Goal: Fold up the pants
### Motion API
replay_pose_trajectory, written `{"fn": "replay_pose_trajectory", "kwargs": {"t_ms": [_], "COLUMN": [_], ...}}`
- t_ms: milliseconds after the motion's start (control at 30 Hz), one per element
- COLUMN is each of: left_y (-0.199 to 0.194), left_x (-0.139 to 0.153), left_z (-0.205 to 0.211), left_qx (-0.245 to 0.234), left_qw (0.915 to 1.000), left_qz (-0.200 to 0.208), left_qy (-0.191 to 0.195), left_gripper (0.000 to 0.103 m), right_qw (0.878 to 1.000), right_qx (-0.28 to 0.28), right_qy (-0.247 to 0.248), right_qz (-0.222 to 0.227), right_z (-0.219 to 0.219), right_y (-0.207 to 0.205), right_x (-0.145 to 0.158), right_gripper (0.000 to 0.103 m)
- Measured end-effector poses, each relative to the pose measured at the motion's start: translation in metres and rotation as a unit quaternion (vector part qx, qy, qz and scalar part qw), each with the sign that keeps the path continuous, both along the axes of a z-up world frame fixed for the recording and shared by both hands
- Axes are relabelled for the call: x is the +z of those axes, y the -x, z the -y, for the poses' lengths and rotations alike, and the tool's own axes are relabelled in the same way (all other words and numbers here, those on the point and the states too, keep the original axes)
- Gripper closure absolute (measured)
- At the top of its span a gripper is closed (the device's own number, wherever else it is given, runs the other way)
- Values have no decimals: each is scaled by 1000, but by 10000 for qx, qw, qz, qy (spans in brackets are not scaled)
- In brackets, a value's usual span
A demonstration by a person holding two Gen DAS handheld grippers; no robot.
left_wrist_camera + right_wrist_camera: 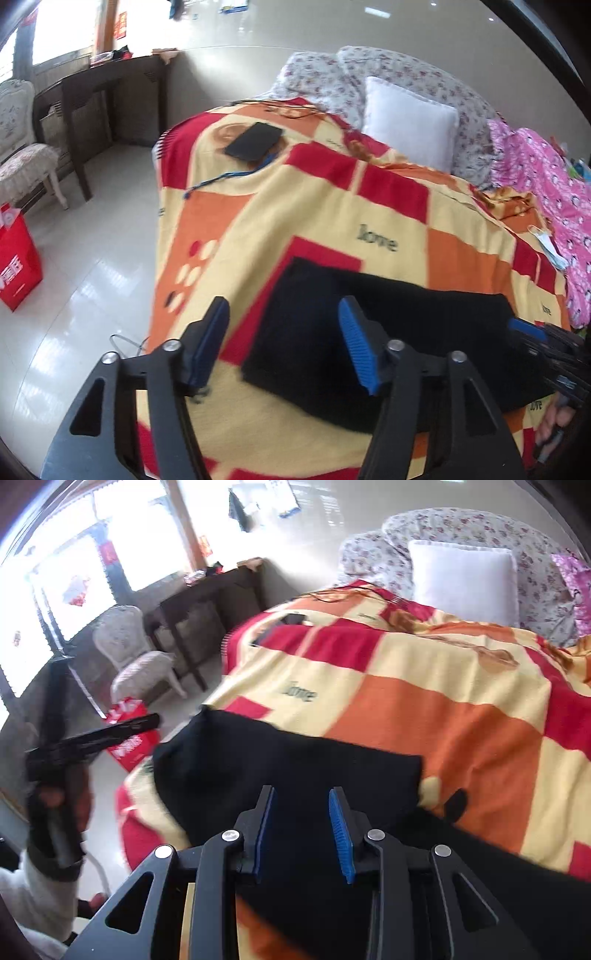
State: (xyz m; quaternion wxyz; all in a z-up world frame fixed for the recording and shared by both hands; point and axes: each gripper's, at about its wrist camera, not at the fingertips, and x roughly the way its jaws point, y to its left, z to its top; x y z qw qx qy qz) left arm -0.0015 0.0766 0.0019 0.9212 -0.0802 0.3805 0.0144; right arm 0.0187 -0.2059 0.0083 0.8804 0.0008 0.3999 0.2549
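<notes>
Black pants (369, 332) lie folded flat on the red, orange and yellow blanket (295, 206) at the near end of the bed. My left gripper (282, 314) is open and empty, held above the pants' left edge. My right gripper (301, 794) is open and empty, just above the pants (295, 760). The right gripper also shows at the right edge of the left wrist view (535, 339), and the left gripper at the left of the right wrist view (110, 731).
A black phone (255, 140) with a blue cord lies far left on the blanket. A white pillow (410, 122), floral bedding and a pink quilt (546, 192) lie at the head and right. A red bag (16, 258), chair and dark table stand left.
</notes>
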Motion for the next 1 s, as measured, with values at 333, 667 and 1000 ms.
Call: {"fn": "replay_pose_trajectory", "kwargs": {"t_ms": [333, 667, 1000], "left_y": [-27, -4, 10], "left_x": [-42, -13, 6], "left_z": [13, 40, 78], "left_qx": [205, 127, -193], "left_qw": [9980, 9976, 9980], "left_qz": [-513, -25, 241], "left_qy": [-321, -678, -558], "left_gripper": [36, 36, 29], "right_qw": [9986, 9994, 9992], "right_qx": [-481, 56, -324], "right_qy": [192, 265, 252], "right_qz": [-120, -199, -26], "right_z": [22, 15, 44], "right_y": [-24, 46, 67], "right_x": [-22, -24, -12], "right_gripper": [83, 70, 53]}}
